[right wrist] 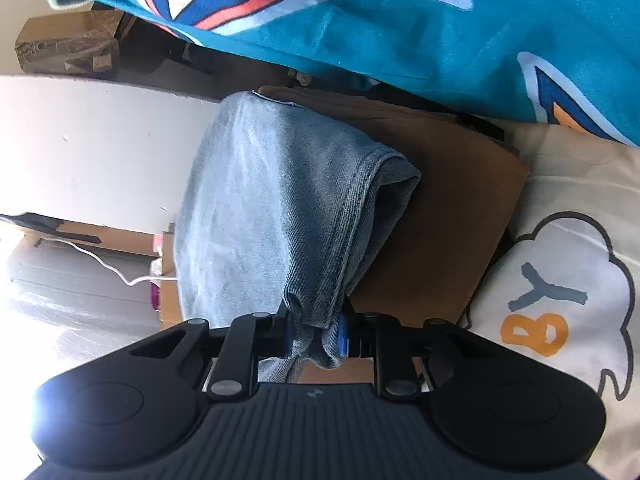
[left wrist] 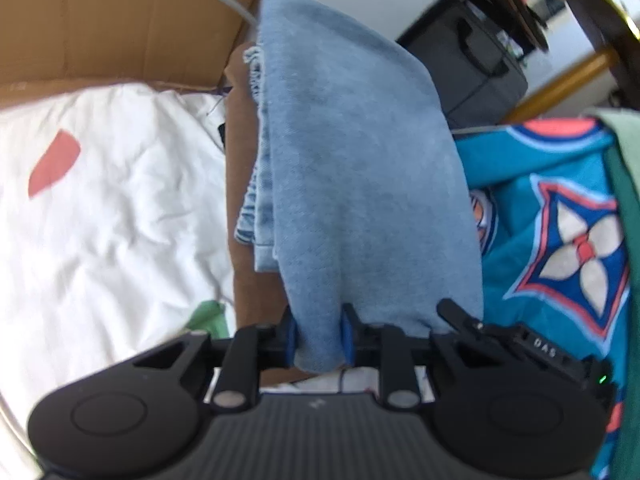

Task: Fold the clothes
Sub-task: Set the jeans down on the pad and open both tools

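Left gripper (left wrist: 319, 338) and right gripper (right wrist: 313, 336) pinch folded jeans (left wrist: 352, 168).

— From my seat the denim garment (left wrist: 360, 168) hides most of the brown folded cloth (left wrist: 240, 208) under it. Can you read the white fabric (left wrist: 108, 208)?

— Only partly; its red mark (left wrist: 54, 162) is blurred, and the teal patterned cloth (right wrist: 400, 20) runs off my frame's top edge.

— The lettered print (right wrist: 552, 300) is cut short too.

The right gripper (right wrist: 314, 338) pinches a seamed edge of the folded blue jeans (right wrist: 276, 208). A brown garment (right wrist: 440, 216) lies under them toward three o'clock, a teal patterned cloth (right wrist: 400, 28) at twelve.
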A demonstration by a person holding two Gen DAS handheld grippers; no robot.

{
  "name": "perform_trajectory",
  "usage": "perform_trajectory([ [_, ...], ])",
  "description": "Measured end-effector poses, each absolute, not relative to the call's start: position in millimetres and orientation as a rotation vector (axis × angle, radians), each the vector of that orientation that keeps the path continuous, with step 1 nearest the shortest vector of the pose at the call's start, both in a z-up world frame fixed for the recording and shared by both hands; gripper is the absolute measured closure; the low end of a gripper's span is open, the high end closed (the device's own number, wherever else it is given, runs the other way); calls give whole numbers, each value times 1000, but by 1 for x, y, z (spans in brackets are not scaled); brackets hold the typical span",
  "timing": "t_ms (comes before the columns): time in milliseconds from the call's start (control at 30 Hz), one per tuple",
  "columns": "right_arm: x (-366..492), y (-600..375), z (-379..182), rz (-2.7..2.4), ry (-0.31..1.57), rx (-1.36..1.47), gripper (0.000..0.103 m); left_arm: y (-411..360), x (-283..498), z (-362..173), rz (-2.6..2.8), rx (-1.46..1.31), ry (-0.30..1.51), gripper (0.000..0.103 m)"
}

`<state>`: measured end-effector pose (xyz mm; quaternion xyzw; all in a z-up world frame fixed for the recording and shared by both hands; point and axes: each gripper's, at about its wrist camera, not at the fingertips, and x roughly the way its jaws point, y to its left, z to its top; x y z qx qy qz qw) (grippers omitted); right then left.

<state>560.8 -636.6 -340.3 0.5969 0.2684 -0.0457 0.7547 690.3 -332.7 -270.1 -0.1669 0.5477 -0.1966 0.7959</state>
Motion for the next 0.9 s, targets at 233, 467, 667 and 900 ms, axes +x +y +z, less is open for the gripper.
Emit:
perform_trajectory([
  [233,554,-634,-334,-112,601,1251,77,-332,690,-270,-396,-356,1191,74],
  [467,526,-634,-322,-112,638,1204,68,-315,673,-254,-348,-293,1178,61],
  [667,518,-623,-283,-106,666,1105,45,-298,659,-236,-380,-226,1202,34],
  [900,520,-604,-230,-129,740,1003,13,-268,640,-195,-290,-223,1170,12],
])
